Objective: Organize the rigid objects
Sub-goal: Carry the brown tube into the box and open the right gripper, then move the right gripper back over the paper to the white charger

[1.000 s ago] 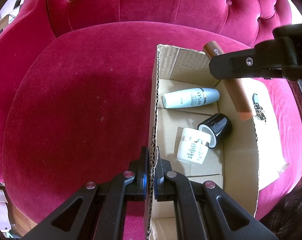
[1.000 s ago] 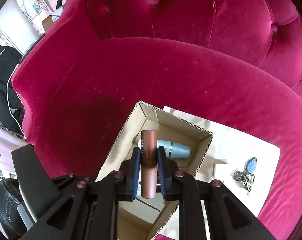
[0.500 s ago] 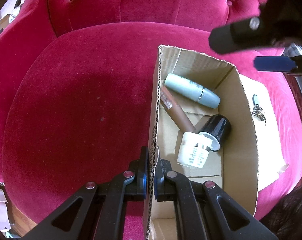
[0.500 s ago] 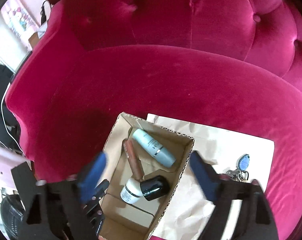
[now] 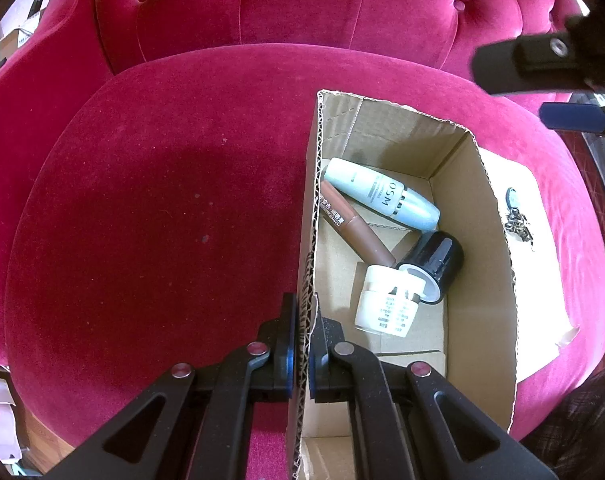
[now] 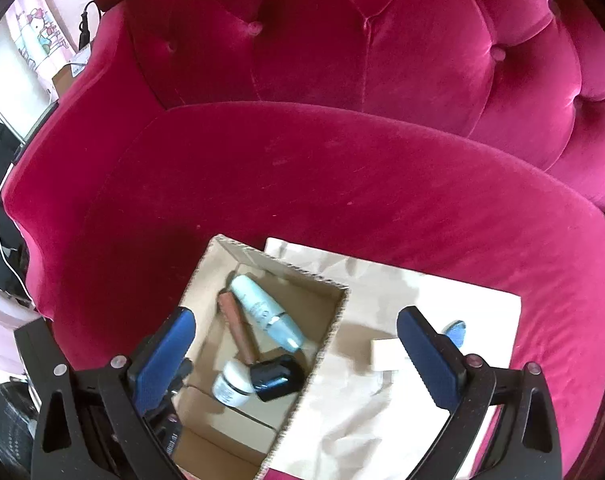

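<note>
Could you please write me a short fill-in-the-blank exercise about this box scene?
1. The left claw is shut on the wall of the ____.
2. The brown tube lies inside the box beside the pale ____ bottle.
3. The black jar lies on its ____.
4. The keys lie ____ the box.

Answers: box; blue; side; outside

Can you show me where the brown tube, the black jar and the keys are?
brown tube [image 5: 356, 226], left wrist view, middle of its body.
black jar [image 5: 438, 258], left wrist view, its shiny side.
keys [image 5: 516, 224], left wrist view, the metal bunch.
</note>
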A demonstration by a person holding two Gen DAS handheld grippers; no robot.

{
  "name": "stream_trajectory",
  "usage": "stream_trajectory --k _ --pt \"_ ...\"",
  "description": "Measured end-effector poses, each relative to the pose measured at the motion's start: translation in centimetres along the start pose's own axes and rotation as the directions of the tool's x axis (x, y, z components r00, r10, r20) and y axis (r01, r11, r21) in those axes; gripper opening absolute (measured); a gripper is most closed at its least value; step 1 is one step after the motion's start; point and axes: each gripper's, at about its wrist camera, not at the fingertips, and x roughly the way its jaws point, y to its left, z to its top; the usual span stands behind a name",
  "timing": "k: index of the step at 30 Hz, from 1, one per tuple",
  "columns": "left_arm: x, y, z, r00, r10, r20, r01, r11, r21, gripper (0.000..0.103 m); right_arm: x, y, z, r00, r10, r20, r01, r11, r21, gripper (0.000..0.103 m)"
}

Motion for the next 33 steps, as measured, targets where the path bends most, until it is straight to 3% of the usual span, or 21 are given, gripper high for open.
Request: stream_trajectory --k 16,33 --pt "0.0 0.0 -0.1 1.000 0.000 -0.001 0.000 1.000 0.000 0.004 -0.4 -5.2 -1.7 0.996 -0.088 0.005 0.088 0.996 -0.024 0.103" --pt "0.2 0.2 0.0 1.000 0.005 -0.001 -0.005 1.000 0.004 0.004 2.0 -6.9 -4.6 0.996 -0.087 0.012 0.088 0.991 -0.097 0.103"
